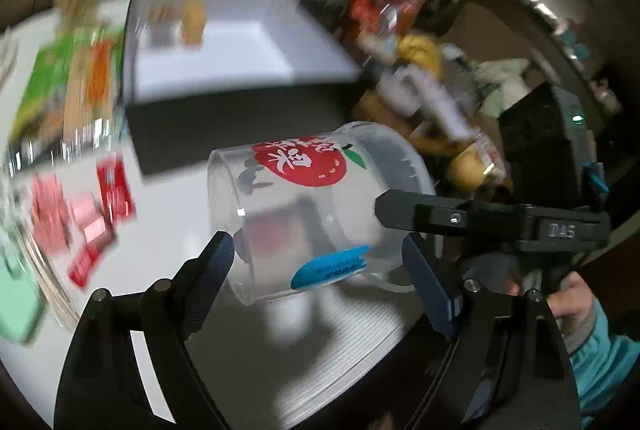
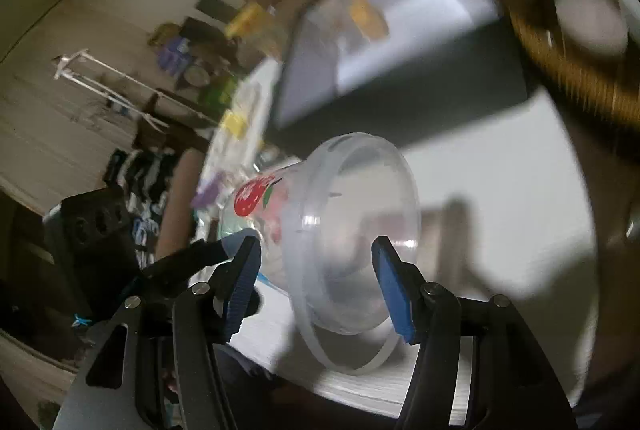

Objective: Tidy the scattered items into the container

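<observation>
A clear plastic cup with a red apple print and a blue label (image 1: 304, 214) is lifted above the white desk (image 1: 180, 214), lying on its side in the air between both claws. The left claw (image 1: 320, 262) grasps the body of the cup near its narrow bottom, one blue pad on each side of the wall. The right claw (image 2: 316, 282) grasps the wide rim end of the same cup (image 2: 340, 230), and its blue fingers (image 2: 390, 286) press on the rim part. A hand in a teal sleeve (image 1: 576, 306) shows behind the right claw in the left wrist view. The dark open box with a pale inside (image 1: 224, 42) stands further back on the desk, and a yellow thing lies inside it. Blurred red packets (image 1: 96, 206) lie near the left edge of the desk.
</observation>
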